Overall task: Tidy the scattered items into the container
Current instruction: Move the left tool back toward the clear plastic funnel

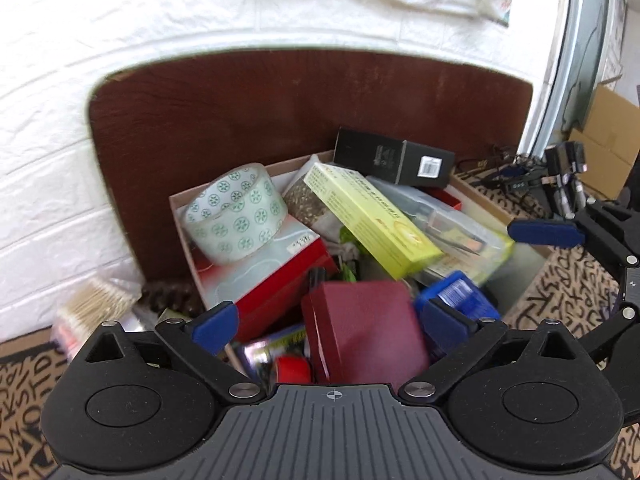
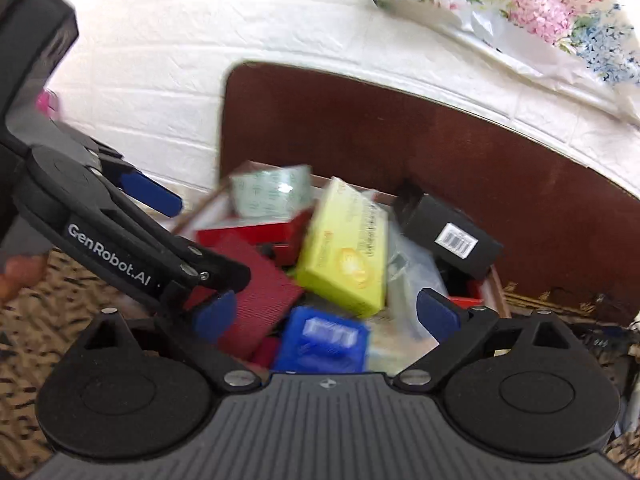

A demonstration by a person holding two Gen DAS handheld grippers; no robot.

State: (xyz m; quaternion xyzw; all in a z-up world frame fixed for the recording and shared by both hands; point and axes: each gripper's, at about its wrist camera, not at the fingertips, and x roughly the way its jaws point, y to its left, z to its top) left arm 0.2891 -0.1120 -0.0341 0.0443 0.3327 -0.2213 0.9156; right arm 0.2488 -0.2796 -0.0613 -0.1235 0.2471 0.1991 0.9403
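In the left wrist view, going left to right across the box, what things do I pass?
Patterned tape roll → maroon case → yellow-green box → blue item.

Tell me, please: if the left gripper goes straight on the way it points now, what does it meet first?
Most likely the dark red box, which lies directly ahead between the open fingers of the left gripper, in the container. Depth is uncertain in this blurred view.

Tape roll (image 1: 236, 216) on a box (image 1: 276, 280) in the container (image 1: 180, 208), carton (image 1: 372, 220) apparently propped beside it
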